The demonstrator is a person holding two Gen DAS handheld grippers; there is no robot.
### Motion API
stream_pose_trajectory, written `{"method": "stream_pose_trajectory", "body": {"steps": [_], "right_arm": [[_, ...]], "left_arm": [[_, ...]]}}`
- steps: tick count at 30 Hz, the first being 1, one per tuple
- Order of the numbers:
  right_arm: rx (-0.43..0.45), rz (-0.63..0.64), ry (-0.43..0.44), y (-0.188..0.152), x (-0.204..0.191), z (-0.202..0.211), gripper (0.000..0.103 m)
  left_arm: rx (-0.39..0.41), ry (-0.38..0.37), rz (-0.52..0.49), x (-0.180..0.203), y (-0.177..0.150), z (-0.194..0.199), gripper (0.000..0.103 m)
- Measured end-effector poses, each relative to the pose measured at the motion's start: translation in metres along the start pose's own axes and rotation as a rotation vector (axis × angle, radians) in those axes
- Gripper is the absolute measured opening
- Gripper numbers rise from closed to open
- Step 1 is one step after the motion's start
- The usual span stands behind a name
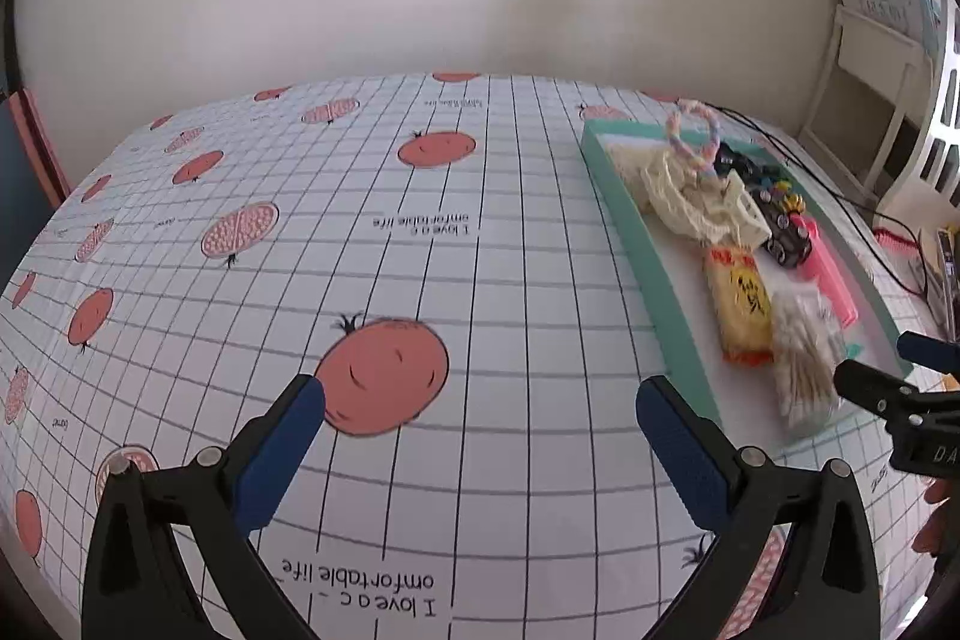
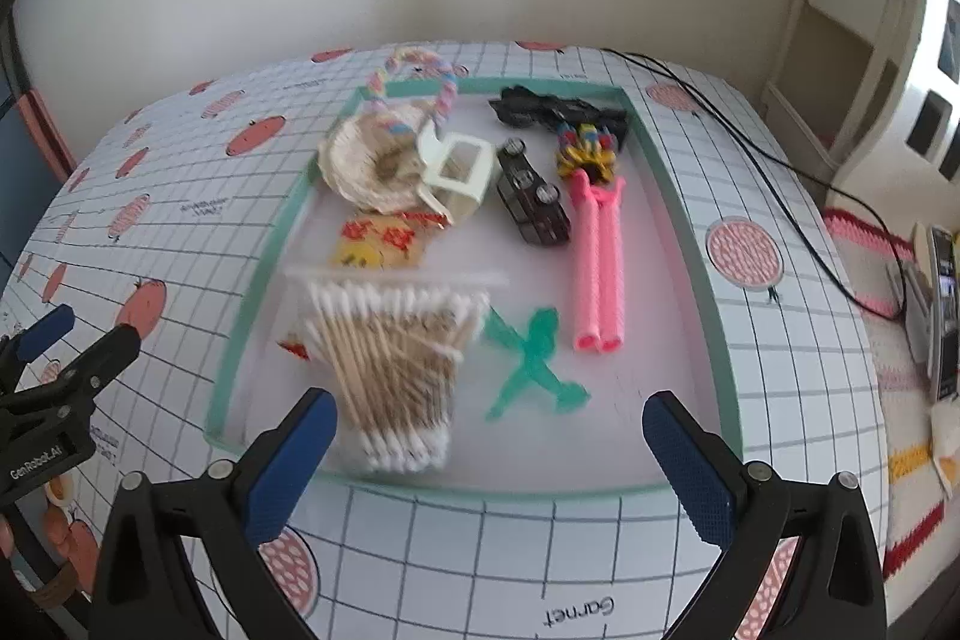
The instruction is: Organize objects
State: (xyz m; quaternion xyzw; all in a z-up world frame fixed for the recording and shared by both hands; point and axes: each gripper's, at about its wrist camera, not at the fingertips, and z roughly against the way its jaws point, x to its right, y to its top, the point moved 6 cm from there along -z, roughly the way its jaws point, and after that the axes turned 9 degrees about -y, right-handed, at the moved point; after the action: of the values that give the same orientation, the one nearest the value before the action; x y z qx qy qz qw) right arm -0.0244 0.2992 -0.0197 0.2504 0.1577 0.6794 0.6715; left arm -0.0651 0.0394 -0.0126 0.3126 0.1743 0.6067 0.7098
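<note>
A shallow teal-rimmed tray (image 2: 243, 304) lies on the grid tablecloth and holds the sorted things. Inside are a bag of cotton swabs (image 2: 396, 352), a green toy figure (image 2: 528, 364), a pink tube toy (image 2: 597, 268), a dark toy car (image 2: 534, 202), a woven basket (image 2: 372, 160) with a pastel handle, a white frame (image 2: 459, 172) and a yellow snack packet (image 2: 378, 244). My right gripper (image 2: 489, 418) hovers open over the tray's near edge, holding nothing. My left gripper (image 1: 480, 400) stands open and empty above bare cloth, left of the tray (image 1: 639, 250).
The tablecloth (image 1: 420, 250) carries red fruit prints. A black cable (image 2: 750, 148) runs off the table's right side toward a phone (image 2: 945, 316) on a knitted mat. A white shelf (image 2: 840, 58) stands at the back right. A plain wall lies behind.
</note>
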Motion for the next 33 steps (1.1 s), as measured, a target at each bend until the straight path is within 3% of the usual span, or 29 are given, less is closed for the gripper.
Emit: {"method": "stream_pose_trajectory", "body": {"steps": [15,33], "right_arm": [[0.009,-0.024,-0.008,-0.025,0.02,0.006,0.103],[-0.046,0.029,-0.009,-0.042,0.018,-0.007,0.103]], "left_arm": [[-0.046,-0.03,-0.005,-0.003,-0.029,0.0,0.103],[-0.109,-0.039,0.011,-0.006,-0.04,-0.015,0.103]]}}
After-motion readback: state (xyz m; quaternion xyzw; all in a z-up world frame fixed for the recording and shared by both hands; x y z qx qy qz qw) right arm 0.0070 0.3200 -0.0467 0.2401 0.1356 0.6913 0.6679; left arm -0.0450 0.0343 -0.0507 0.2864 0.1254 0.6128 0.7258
